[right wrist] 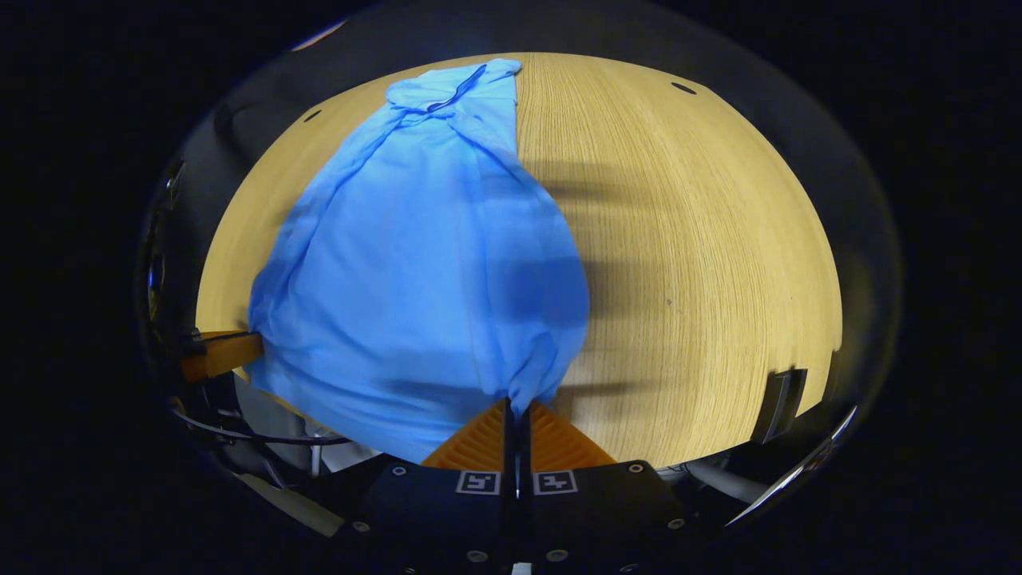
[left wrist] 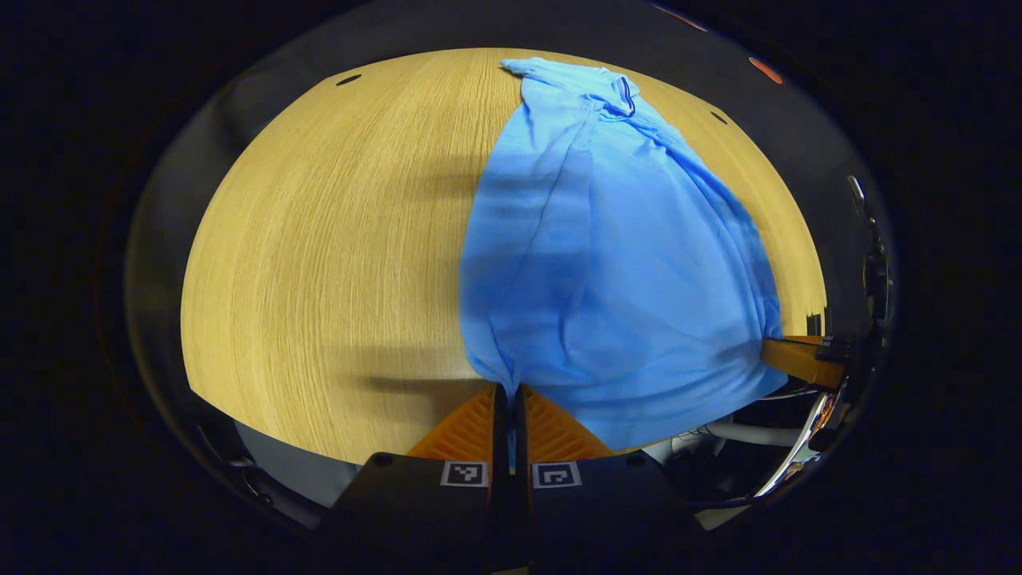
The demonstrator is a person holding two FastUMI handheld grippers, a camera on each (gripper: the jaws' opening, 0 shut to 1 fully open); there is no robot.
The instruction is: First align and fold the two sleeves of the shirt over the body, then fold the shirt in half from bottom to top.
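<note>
The desk [left wrist: 319, 263] carried everything, its pale wood bare from about seven to eleven o'clock in the left gripper view and from one to five o'clock in the right gripper view; the shirt [left wrist: 607, 263] was the next largest thing, a blue garment lying lengthwise with its collar [left wrist: 619, 92] far off near twelve o'clock and its hem end drawn up toward the cameras; it looked narrowed, the side edges running in long creases toward the collar, so I judged that the sleeves had already been laid over the body, though the sleeves themselves could not be told apart from the folds; the bottom-to-top fold seemed to be the step in hand, begun but not finished, since the hem was raised off the desk and the collar end lay flat and uncovered; what remained, by my reading, was to carry the hem across to the collar and release it; the left tongs [left wrist: 511, 393] were closed on one bunched hem corner at six o'clock of their own view; the right tongs [right wrist: 515, 407] were likewise clamped on the other hem corner, and showed again at about four o'clock in the left gripper view, gripping the cloth's edge
</note>
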